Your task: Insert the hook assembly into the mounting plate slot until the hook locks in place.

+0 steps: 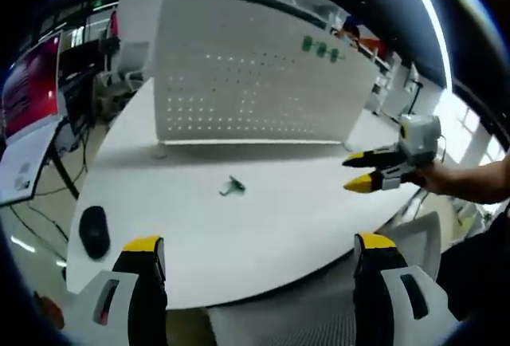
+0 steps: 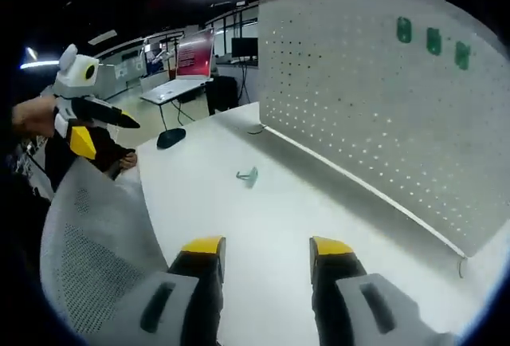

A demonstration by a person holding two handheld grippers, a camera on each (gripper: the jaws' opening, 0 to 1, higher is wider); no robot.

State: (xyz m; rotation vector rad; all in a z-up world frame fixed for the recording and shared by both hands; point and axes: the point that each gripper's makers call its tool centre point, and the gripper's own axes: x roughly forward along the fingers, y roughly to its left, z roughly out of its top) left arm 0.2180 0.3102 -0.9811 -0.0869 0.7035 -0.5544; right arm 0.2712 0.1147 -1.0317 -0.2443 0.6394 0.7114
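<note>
Both tools, left and right, gape wide and empty; ahead on the white worktop lies a small green plastic hook, before the white perforated pegboard.

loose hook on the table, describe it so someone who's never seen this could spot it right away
Start at the white pegboard standing upright along the far side of the white table. In front of its lower edge, out on the bare tabletop, lies the loose hook, a small green piece. Unlike the three green hooks already hanging near the pegboard's top, it lies flat on the table, alone, well away from the black mouse.
</note>
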